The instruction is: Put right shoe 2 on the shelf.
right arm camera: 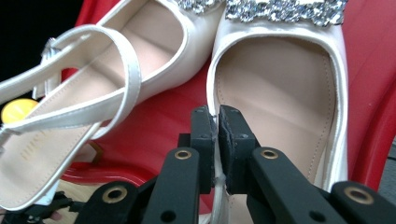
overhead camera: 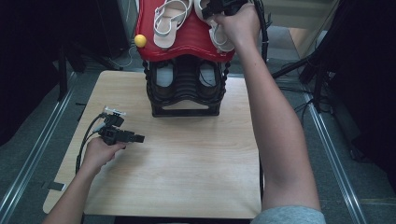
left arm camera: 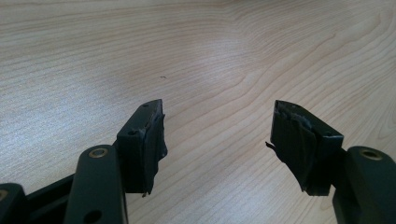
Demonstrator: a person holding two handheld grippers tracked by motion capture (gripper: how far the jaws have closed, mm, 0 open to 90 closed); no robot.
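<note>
Right tool (right arm camera: 217, 122) clamped on inner rim of the cream shoe (right arm camera: 275, 93); left tool (left arm camera: 217, 140) stands apart, idle over desk (left arm camera: 196, 51). Shoe seems light; I judge the stiff rim the best hold.

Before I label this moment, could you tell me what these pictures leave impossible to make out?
- High view: the toes of both shoes and the far end of the red tray are cut off by the top edge.
- High view: the right gripper jaws are hidden by the hand.
- Right gripper view: the heel of the right shoe is hidden by the gripper.
- High view: what lies in the black rack under the tray is too dark to tell.
</note>
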